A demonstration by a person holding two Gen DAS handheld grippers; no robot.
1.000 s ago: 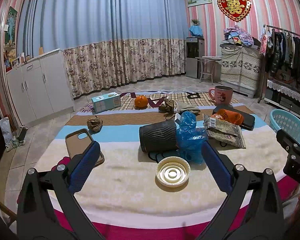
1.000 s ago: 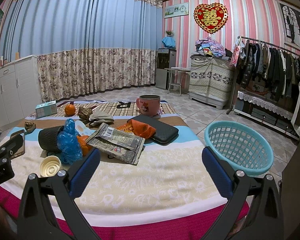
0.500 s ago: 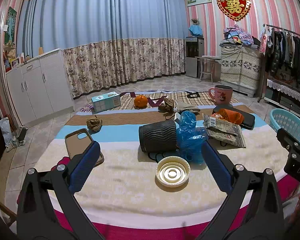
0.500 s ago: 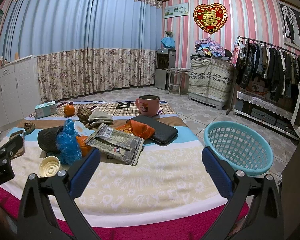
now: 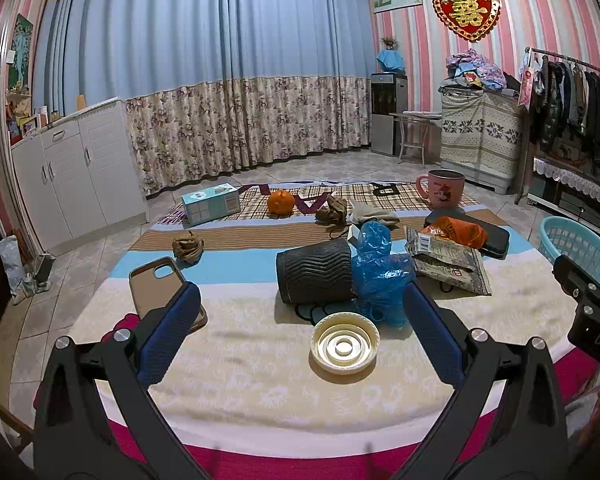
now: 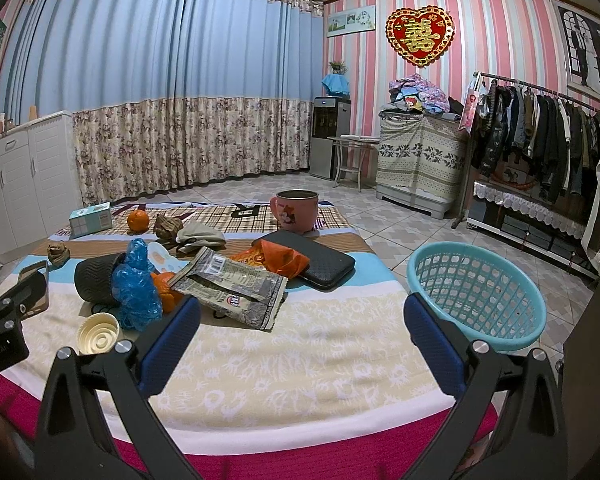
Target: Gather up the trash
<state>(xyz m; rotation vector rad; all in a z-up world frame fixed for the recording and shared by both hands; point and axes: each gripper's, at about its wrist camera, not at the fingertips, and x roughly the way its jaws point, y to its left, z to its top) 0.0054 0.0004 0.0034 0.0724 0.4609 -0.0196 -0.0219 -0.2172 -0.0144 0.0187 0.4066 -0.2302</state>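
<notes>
Trash lies on a round table (image 5: 260,384) under a patterned cloth: a crumpled blue plastic bag (image 5: 376,272) (image 6: 134,288), a silver snack wrapper (image 5: 448,262) (image 6: 232,280), an orange wrapper (image 5: 462,232) (image 6: 284,258), a cream lid (image 5: 344,347) (image 6: 99,333) and a brown paper wad (image 5: 187,245). A turquoise basket (image 6: 476,290) (image 5: 576,246) stands off the table's right edge. My left gripper (image 5: 298,332) hangs open just short of the lid. My right gripper (image 6: 300,340) is open over bare cloth, near the snack wrapper.
Also on the table: a black ribbed cup on its side (image 5: 316,270), a phone case (image 5: 158,290), a tissue box (image 5: 211,204), an orange (image 5: 280,202), a pink mug (image 5: 444,188), a black wallet (image 6: 320,260). White cabinets (image 5: 64,172) stand left, a clothes rack (image 6: 540,132) right.
</notes>
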